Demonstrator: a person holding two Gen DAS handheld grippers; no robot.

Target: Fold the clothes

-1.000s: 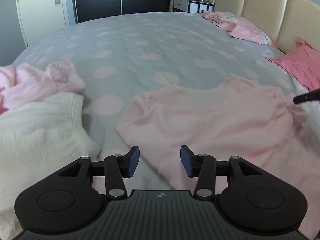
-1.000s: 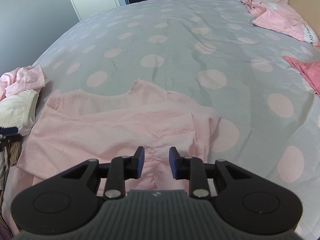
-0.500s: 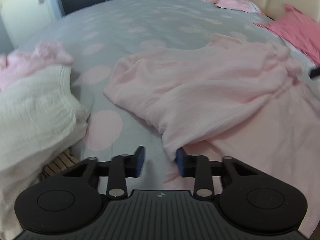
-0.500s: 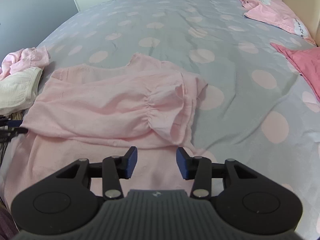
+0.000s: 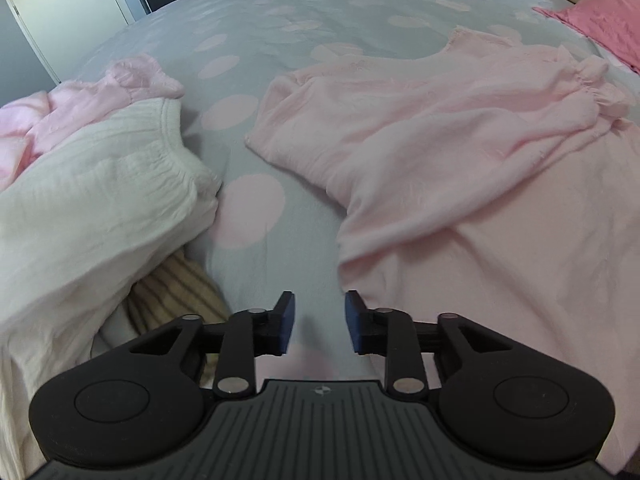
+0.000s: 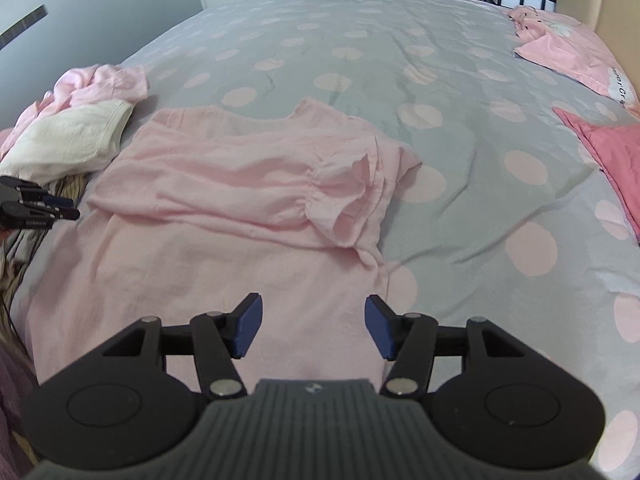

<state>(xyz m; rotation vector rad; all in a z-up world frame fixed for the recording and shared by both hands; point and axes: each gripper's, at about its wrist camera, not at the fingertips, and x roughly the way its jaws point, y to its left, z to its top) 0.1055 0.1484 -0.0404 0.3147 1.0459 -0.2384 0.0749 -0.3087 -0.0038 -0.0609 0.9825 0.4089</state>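
A pale pink garment (image 6: 240,208) lies spread on the dotted bed cover, its upper part with the gathered sleeves folded down across the body. The same pale pink garment (image 5: 460,132) fills the right of the left wrist view. My left gripper (image 5: 319,320) is open just off its left edge, above bare cover, holding nothing. My right gripper (image 6: 313,326) is open wide over the garment's lower part, empty. The left gripper (image 6: 60,208) also shows at the far left of the right wrist view.
A pile with a cream garment (image 5: 92,196), a pink one (image 5: 100,96) and a striped piece (image 5: 176,284) sits on the left. Folded pink clothes (image 6: 560,52) and a darker pink garment (image 6: 612,152) lie on the right. The grey dotted cover (image 6: 360,60) stretches beyond.
Both grippers have drawn back toward the near edge of the bed and opened wider. The pink garment's upper part now lies folded down, released by the right gripper.
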